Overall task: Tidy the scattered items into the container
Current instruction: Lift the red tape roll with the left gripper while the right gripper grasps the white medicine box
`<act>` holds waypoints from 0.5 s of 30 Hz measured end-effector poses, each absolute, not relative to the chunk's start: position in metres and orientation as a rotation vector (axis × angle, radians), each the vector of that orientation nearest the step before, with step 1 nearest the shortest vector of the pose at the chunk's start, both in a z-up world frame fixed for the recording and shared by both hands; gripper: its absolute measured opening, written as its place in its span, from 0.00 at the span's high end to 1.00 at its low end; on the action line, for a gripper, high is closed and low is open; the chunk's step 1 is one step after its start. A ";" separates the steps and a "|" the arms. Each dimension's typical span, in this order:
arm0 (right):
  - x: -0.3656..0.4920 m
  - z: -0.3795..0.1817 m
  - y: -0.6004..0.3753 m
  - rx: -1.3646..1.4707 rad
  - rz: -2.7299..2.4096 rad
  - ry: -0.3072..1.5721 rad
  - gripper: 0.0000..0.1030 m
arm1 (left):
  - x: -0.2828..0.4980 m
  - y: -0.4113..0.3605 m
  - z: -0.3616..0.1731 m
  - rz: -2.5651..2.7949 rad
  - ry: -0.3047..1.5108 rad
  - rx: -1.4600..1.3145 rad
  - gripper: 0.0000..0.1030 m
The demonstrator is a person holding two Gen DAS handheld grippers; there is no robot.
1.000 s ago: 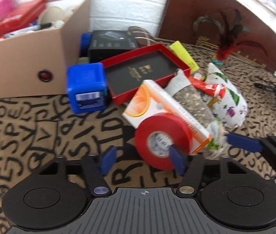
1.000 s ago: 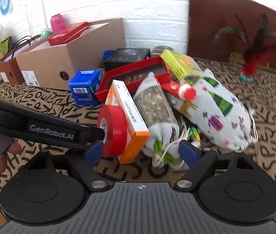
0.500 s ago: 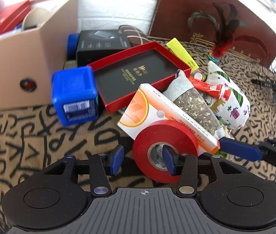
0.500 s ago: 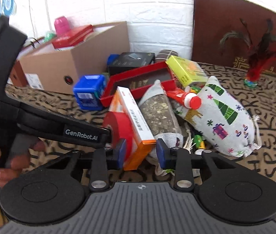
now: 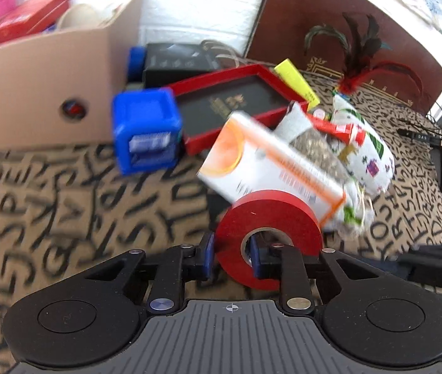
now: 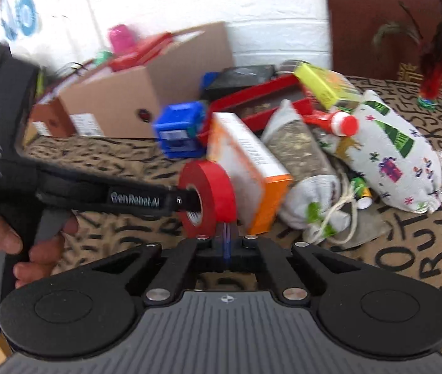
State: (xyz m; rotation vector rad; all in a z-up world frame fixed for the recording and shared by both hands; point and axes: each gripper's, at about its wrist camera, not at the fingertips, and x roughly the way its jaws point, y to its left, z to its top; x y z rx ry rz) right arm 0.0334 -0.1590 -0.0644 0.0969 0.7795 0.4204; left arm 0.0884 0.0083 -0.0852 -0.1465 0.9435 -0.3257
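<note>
My left gripper (image 5: 231, 257) is shut on a red tape roll (image 5: 267, 221), one pad through its core and one outside; the roll (image 6: 206, 196) also shows in the right wrist view, lifted off the cloth. My right gripper (image 6: 227, 240) is shut and empty just below the roll. An orange and white box (image 5: 267, 168) (image 6: 249, 168) leans behind the roll. A cardboard box (image 5: 49, 71) (image 6: 133, 99) holding several items stands at the back left.
On the letter-patterned cloth (image 5: 65, 202) lie a blue cube (image 5: 146, 134), a red tray (image 5: 239, 103), a seed pouch (image 6: 298, 155), a Christmas-print bag (image 6: 392, 152), a yellow box (image 6: 323, 87) and a black box (image 5: 177, 62). A feather toy (image 6: 433, 78) is at the back right.
My left gripper closed on the red tape roll and lifted it from the cloth. My right gripper shut on nothing and the view shifted left.
</note>
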 end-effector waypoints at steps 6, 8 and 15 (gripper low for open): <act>0.031 -0.046 -0.159 -0.001 0.292 0.678 0.49 | 0.061 0.036 -0.086 -0.260 0.949 -0.186 0.80; 0.039 -0.044 -0.157 -0.040 0.273 0.654 0.49 | 0.060 0.039 -0.084 -0.234 0.939 -0.162 0.80; 0.063 -0.063 -0.160 -0.015 0.286 0.716 0.68 | 0.068 0.044 -0.085 -0.213 0.936 -0.164 0.80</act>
